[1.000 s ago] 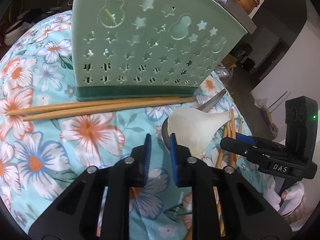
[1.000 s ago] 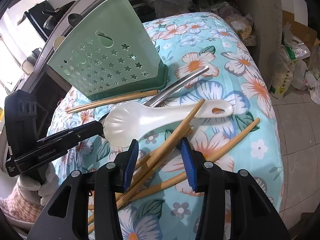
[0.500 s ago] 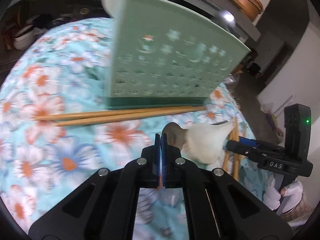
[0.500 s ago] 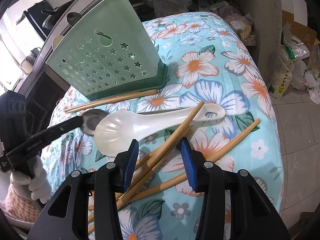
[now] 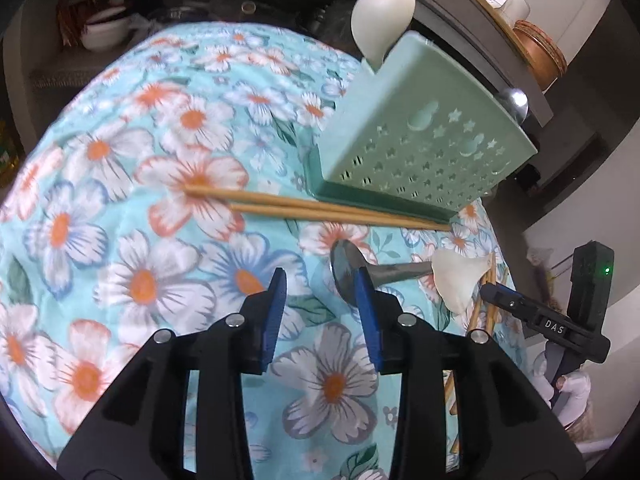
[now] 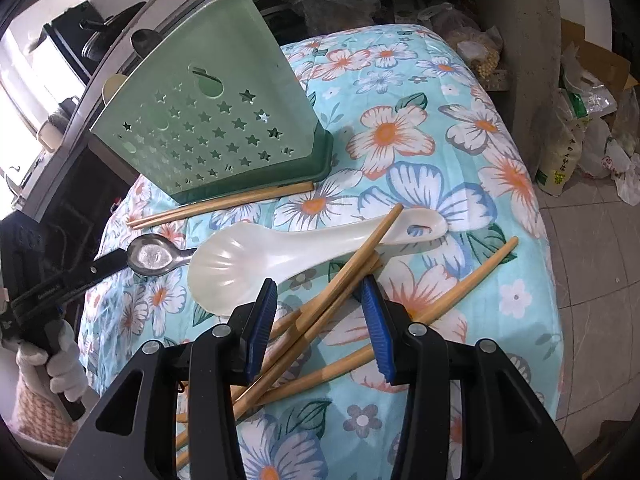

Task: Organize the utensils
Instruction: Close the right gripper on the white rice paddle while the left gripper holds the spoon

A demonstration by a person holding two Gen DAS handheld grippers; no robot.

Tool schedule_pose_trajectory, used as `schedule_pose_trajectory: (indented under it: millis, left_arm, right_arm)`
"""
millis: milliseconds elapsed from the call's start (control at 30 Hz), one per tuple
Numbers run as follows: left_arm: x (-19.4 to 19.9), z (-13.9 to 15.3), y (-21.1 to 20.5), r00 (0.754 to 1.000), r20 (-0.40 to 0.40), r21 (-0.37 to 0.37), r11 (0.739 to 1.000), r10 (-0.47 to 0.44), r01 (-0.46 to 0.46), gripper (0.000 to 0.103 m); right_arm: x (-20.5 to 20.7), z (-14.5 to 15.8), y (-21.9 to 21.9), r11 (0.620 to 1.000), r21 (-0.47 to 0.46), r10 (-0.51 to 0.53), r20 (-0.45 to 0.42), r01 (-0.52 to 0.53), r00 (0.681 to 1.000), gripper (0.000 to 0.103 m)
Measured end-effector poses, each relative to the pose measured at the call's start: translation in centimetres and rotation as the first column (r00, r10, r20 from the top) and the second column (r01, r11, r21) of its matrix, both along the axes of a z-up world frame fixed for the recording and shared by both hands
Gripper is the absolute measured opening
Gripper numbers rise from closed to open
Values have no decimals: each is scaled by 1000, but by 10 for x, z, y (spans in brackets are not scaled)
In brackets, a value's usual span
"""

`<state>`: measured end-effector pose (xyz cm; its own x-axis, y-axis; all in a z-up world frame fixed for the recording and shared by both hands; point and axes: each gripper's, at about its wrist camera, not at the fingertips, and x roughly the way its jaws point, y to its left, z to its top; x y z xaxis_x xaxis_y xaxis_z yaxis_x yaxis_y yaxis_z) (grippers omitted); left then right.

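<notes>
beside the pale green star-punched plastic holder (image 6: 208, 128), the left gripper (image 5: 320, 312), fingers apart, hovers by the steel spoon (image 6: 154, 257); the right gripper (image 6: 320, 320) straddles bamboo chopsticks (image 6: 340, 280), fingers apart, likely to grasp them.

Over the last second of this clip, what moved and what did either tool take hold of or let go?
The left tool shut, dragged the metal spoon out from under the white spoon toward the left, then opened and let it go on the cloth. The white spoon shifted slightly with it. The right tool stayed open above the loose chopsticks; the green holder and the pair of chopsticks by it kept their places.
</notes>
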<state>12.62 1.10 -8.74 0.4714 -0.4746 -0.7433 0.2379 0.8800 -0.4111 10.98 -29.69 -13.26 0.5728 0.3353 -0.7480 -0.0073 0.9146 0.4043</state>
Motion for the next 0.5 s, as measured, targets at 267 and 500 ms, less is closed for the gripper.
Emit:
schedule_pose_trajectory:
  millis: [267, 500]
  left_arm:
    - [18, -27, -13, 997, -71, -116, 993, 19, -27, 30]
    - [24, -34, -7, 995, -89, -149, 987, 54, -67, 15]
  right_arm:
    - [-9, 19, -6, 999, -30, -20, 66, 22, 998, 48]
    - [-16, 43, 30, 983, -155, 122, 169, -96, 978, 48]
